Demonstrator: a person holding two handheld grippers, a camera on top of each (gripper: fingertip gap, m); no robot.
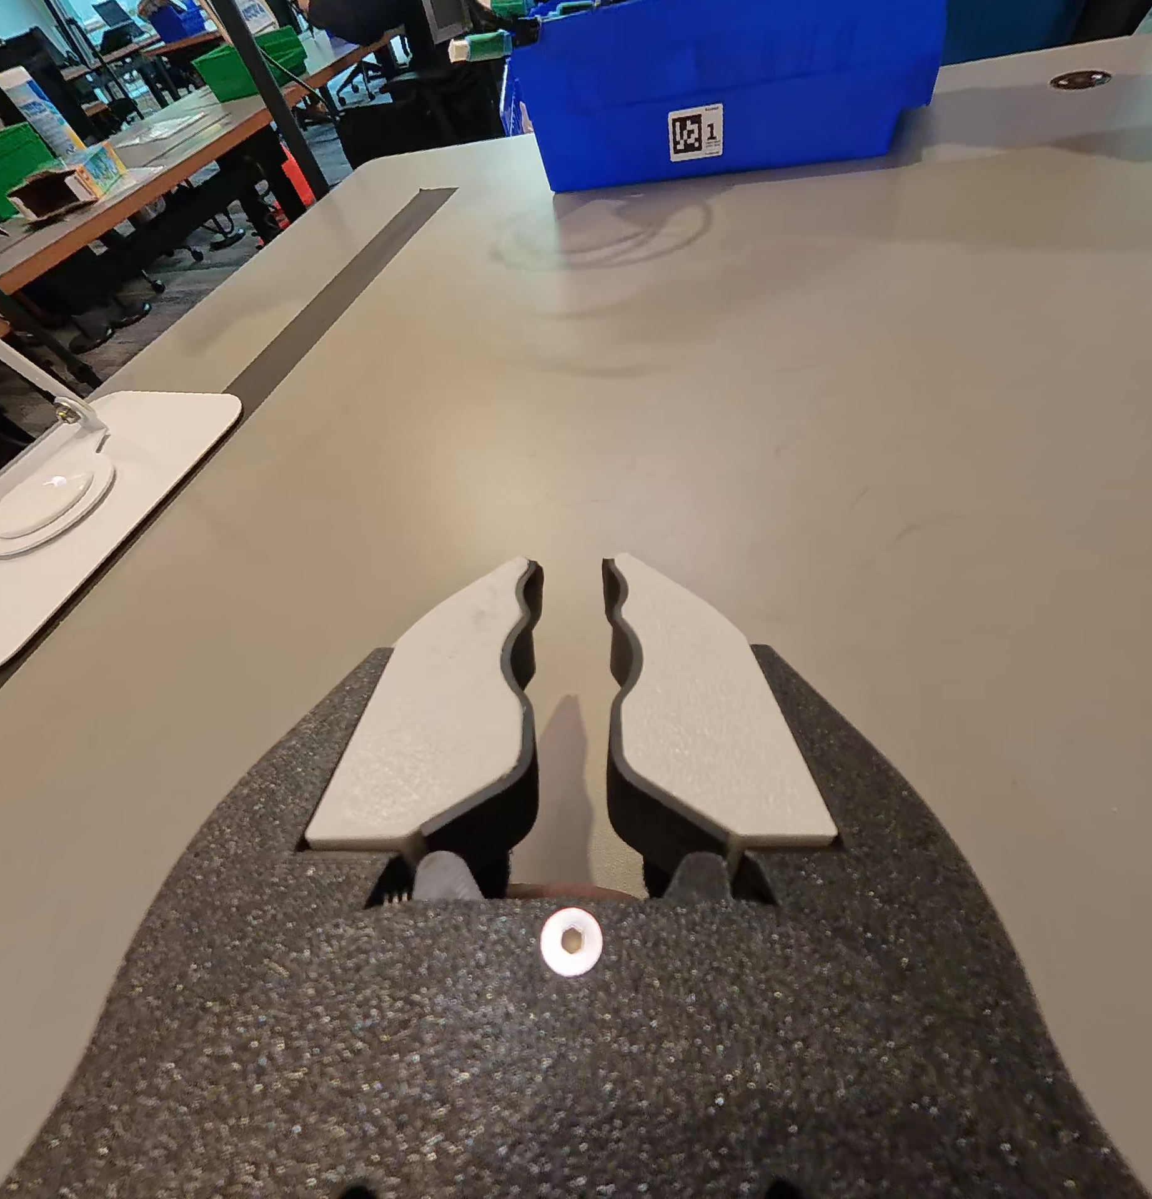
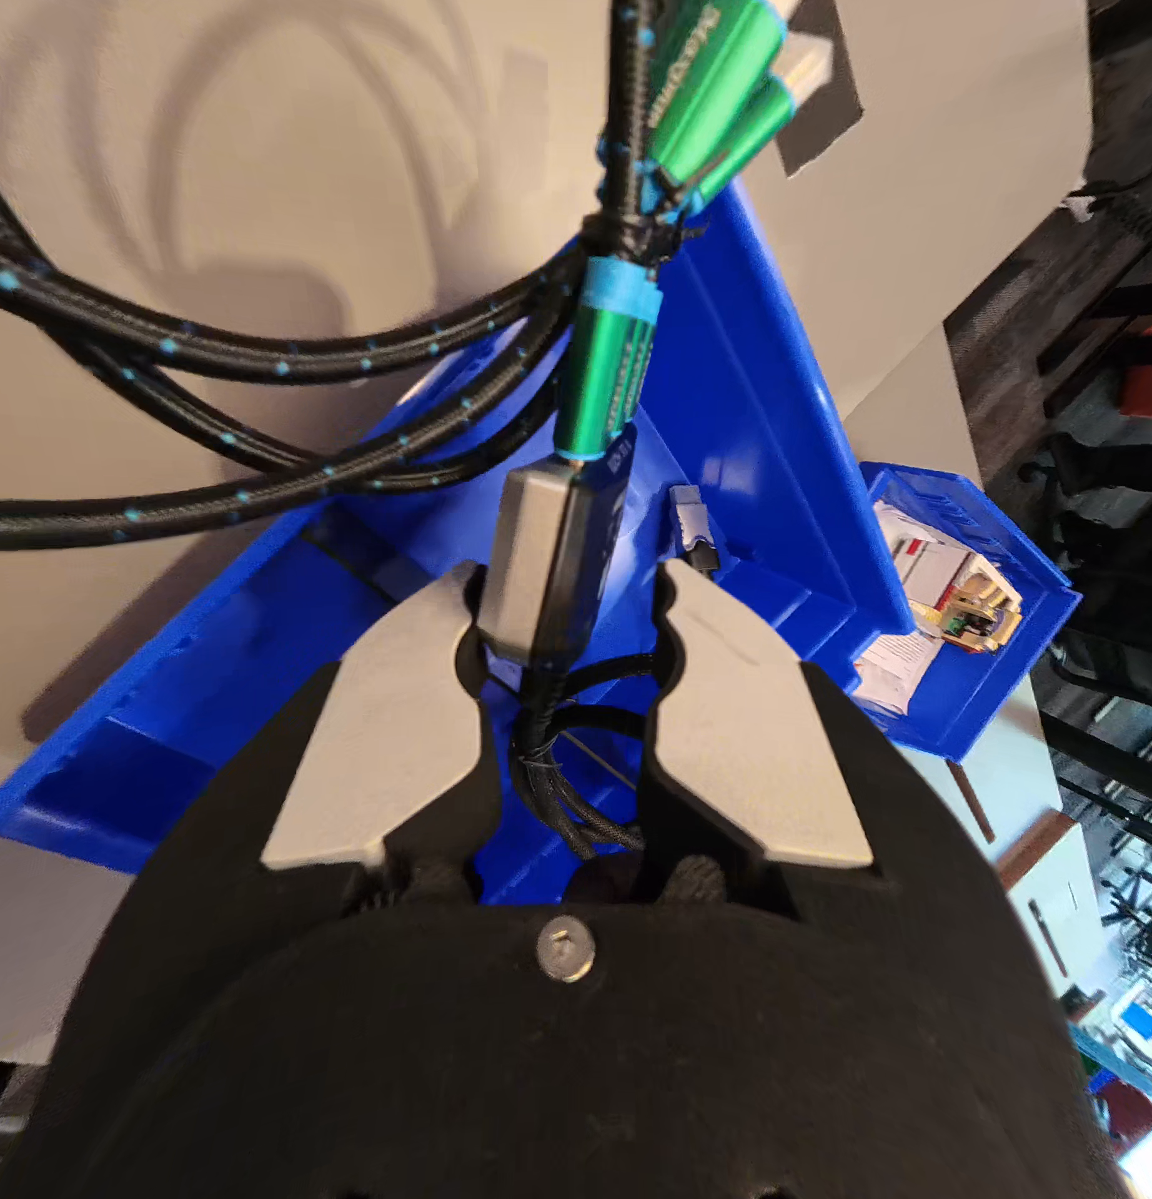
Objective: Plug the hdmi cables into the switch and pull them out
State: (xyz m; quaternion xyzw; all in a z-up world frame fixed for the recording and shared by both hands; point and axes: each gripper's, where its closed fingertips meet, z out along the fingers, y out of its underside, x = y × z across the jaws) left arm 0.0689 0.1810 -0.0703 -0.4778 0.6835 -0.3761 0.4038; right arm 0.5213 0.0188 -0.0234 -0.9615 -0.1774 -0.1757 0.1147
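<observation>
The left gripper point(image 1: 572, 571) hovers low over the bare middle of the grey desk point(image 1: 690, 422). Its two pale fingers stand a narrow way apart with only desk surface showing between them; it holds nothing. At the desk's left edge lies a white flat base plate point(image 1: 106, 493) with a round disc on it, and a dark strip point(image 1: 346, 285) runs from there toward the far edge. Near the far edge sits a blue bin point(image 1: 723, 84) with a square black-and-white marker sticker on its front wall.

In the right wrist view, the right gripper point(image 2: 570, 571) is over the blue bin point(image 2: 774, 415), its fingers spread wide. Between them stands a slim grey-and-black adapter block point(image 2: 534, 571), upright and slightly tilted. It lies against the left finger point(image 2: 404, 649), while blue bin shows between it and the right finger point(image 2: 723, 649), so the pads do not clamp it. A metallic green plug point(image 2: 606, 370) with a light-blue band joins the block's top. From there black braided cables point(image 2: 236, 363) flecked with light blue loop off to the left above the desk, and more green plugs point(image 2: 716, 91) stick out at the top. A thin bundle of black cords point(image 2: 554, 765) trails from the block's lower end between the fingers. To the right, a small grey connector point(image 2: 690, 519) rests inside the bin, and a smaller blue bin point(image 2: 1015, 649) beside it holds papers and a brass-coloured part.
</observation>
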